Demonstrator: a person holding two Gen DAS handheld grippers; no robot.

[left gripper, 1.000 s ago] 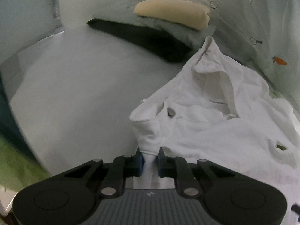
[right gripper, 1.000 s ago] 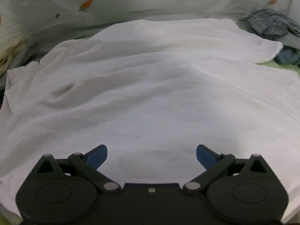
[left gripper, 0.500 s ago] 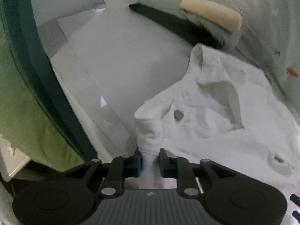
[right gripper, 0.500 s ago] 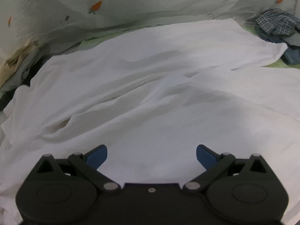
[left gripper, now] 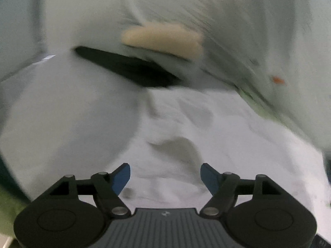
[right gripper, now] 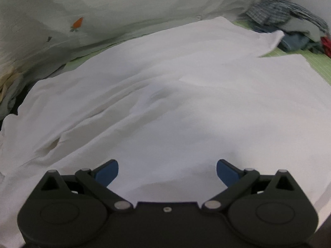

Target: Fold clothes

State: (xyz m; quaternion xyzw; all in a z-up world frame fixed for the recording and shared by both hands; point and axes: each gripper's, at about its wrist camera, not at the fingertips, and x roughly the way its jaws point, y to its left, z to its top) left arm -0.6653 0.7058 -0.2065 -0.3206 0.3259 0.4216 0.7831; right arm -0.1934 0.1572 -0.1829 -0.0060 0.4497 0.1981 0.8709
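A white shirt lies spread out flat and fills most of the right wrist view; it also shows, blurred, in the left wrist view. My left gripper is open and empty, low over the shirt's near edge, with a dark button by its left finger. My right gripper is open and empty just above the shirt's cloth. The shirt's collar is not clear in either view.
A folded beige garment lies on a dark folded one at the back left. A pale carrot-print sheet runs along the back. A heap of checked and blue clothes lies at the far right on green bedding.
My left gripper has opened and let go of the shirt's bunched corner, which now lies flat. The left view has swung and is blurred. The right gripper stays open over the shirt.
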